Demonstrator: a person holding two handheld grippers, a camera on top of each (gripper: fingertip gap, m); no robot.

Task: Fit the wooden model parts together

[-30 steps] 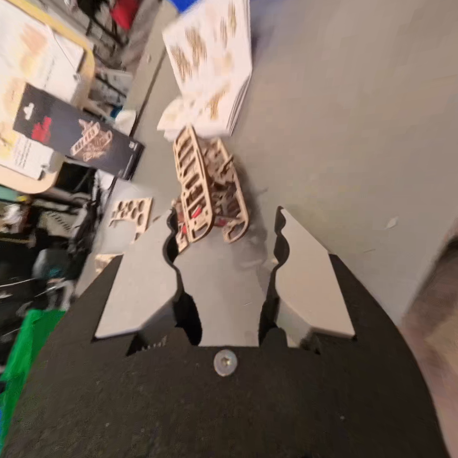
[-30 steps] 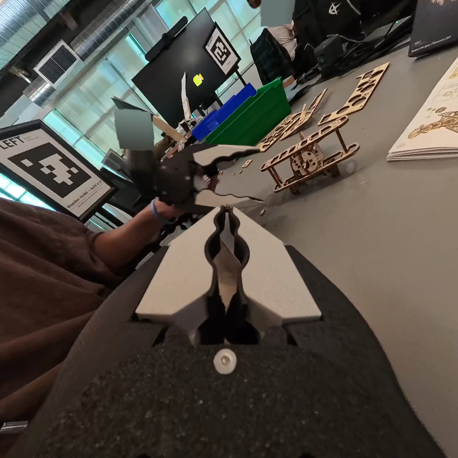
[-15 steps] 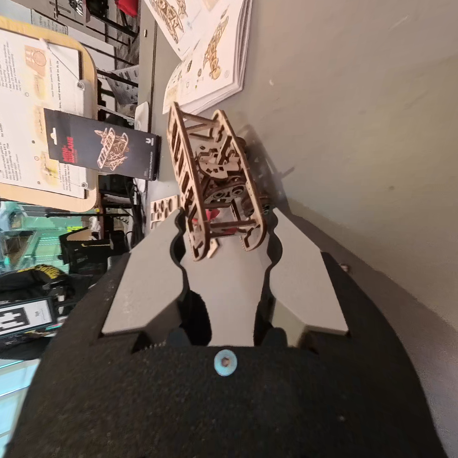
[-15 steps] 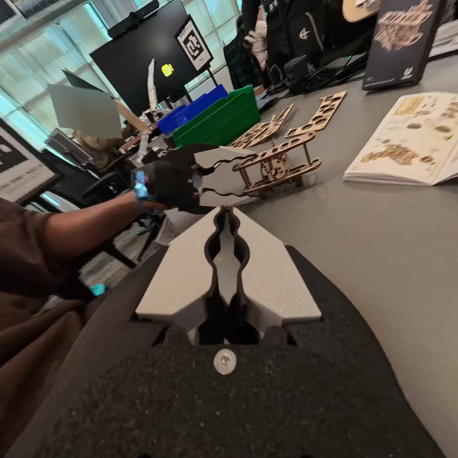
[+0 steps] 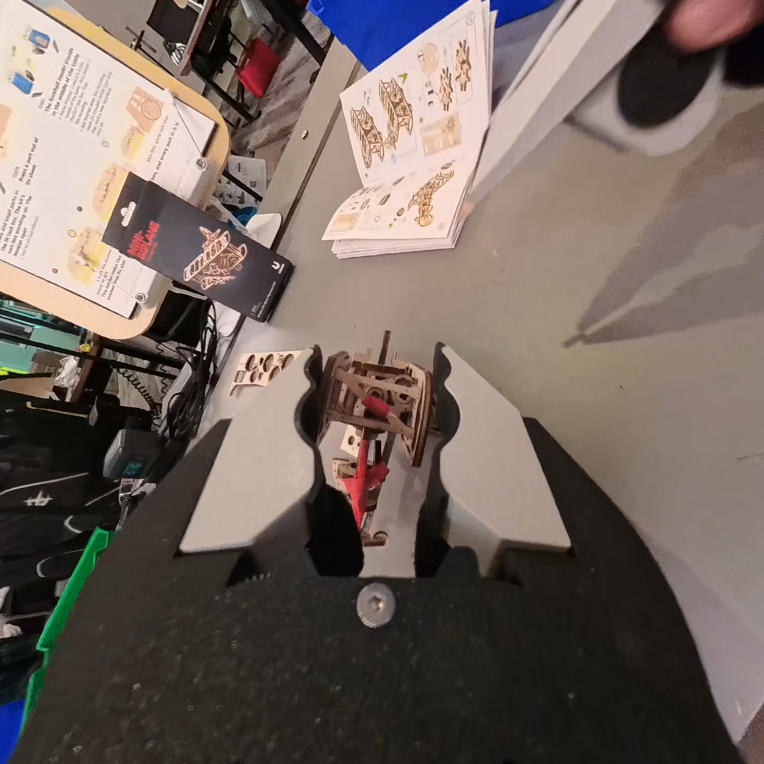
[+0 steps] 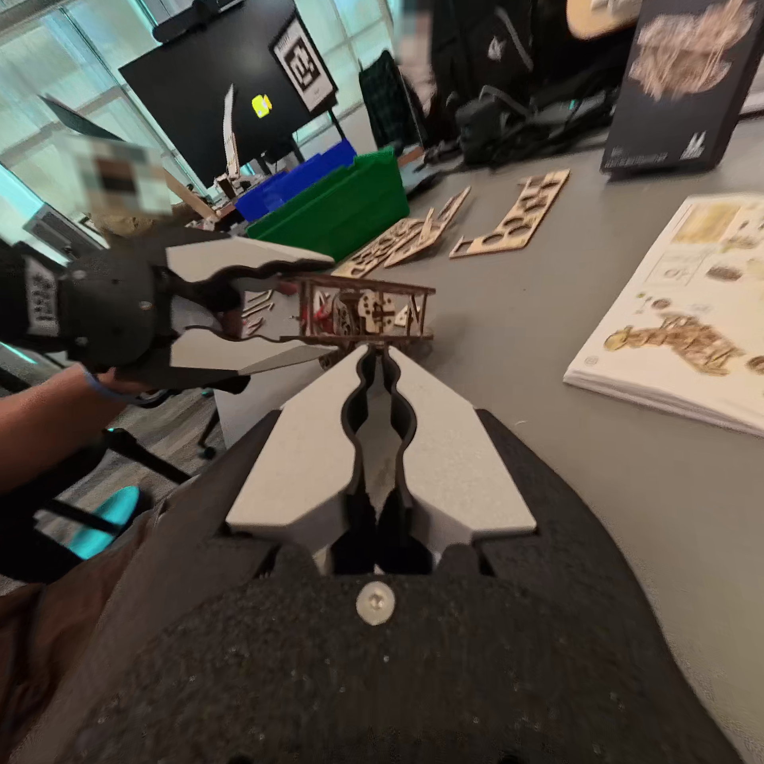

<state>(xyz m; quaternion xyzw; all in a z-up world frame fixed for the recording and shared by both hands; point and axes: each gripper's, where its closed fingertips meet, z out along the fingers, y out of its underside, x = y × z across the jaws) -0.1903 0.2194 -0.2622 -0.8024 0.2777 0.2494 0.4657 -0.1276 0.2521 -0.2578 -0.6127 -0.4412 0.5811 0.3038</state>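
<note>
The grey table (image 5: 578, 289) spreads ahead of and beneath both sets of jaws. An open instruction booklet (image 5: 413, 157) lies on it, well beyond the left jaws and a little to their right in the left wrist view, and off to the right of the right jaws in the right wrist view (image 6: 682, 314). A black product box (image 5: 198, 252) stands beyond the left jaws to their left. A green bin (image 6: 339, 202) sits far ahead of the right jaws, to their left, with flat wooden part sheets (image 6: 508, 219) lying on the table between it and the booklet.

The left gripper (image 5: 374, 364) has its jaws spread wide and set around the wooden model plane (image 5: 372, 401): one wing plane lies along the inner face of each finger, and the body with its red parts sits in the gap between them. In the right wrist view the same gripper (image 6: 326, 302) reaches in from the left, its fingers above and below the near wing ends of the plane (image 6: 368, 314). Whether the pads press the wood or only bracket it cannot be told.

The right gripper (image 6: 377, 351) has its jaws nearly together, leaving a narrow gap at the tips with nothing seen between them. The plane sits just beyond and above those tips.
</note>
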